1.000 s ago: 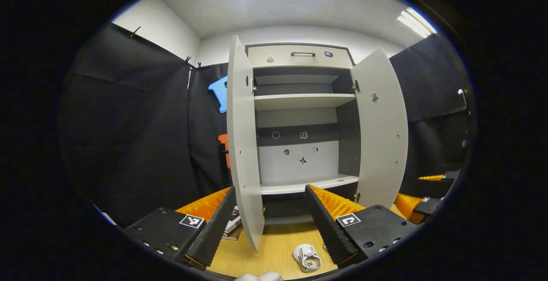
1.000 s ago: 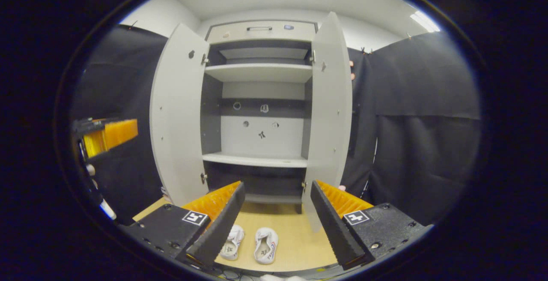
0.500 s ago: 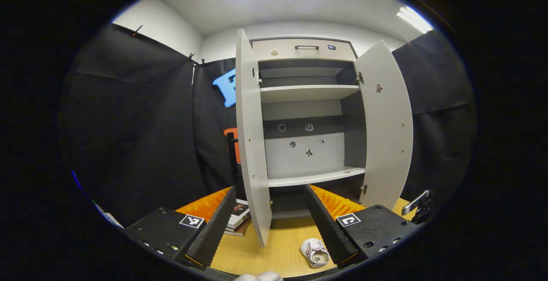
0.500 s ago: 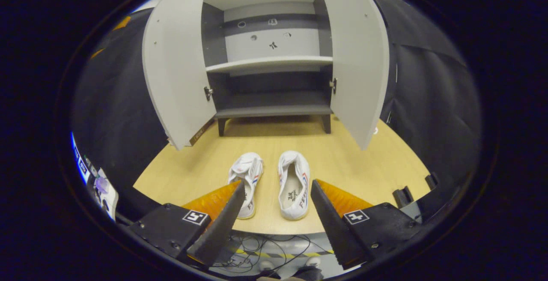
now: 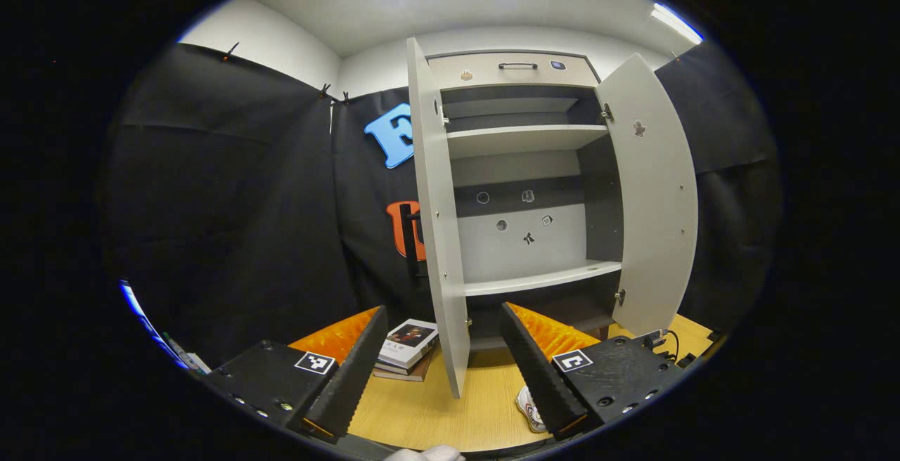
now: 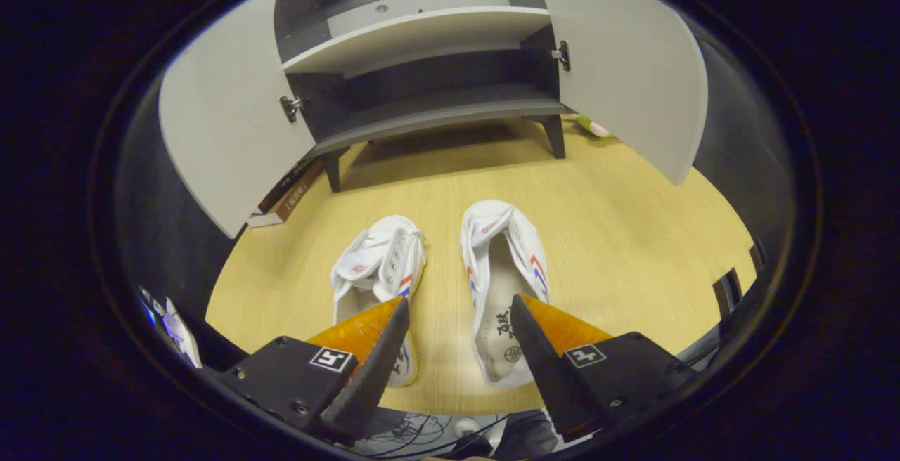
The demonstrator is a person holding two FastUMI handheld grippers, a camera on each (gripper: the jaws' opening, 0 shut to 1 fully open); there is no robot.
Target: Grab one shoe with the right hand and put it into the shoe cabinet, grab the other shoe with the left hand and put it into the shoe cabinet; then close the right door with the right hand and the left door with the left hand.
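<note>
Two white shoes with red and blue stripes lie side by side on the wooden table [image 6: 619, 236], toes toward the cabinet: the left shoe [image 6: 380, 271] and the right shoe [image 6: 503, 271]. My right gripper [image 6: 457, 306] hangs open just above their heels, its fingers straddling the gap between them. The shoe cabinet [image 6: 422, 74] stands behind with both doors open, the left door [image 6: 225, 131] and the right door [image 6: 633, 67]. My left gripper [image 5: 443, 317] is open, held higher, facing the cabinet [image 5: 527, 187]. A bit of a shoe [image 5: 529, 408] peeks beside its right finger.
A stack of books [image 5: 408, 348] lies on the table left of the cabinet, also seen under the left door [image 6: 285, 197]. A small pink and green object [image 6: 590, 126] lies by the cabinet's right leg. Cables [image 6: 422, 427] hang below the table's front edge.
My right gripper has tilted down and dropped toward the shoes, now close over their heels. My left gripper has drifted left, so the cabinet sits further right in its view.
</note>
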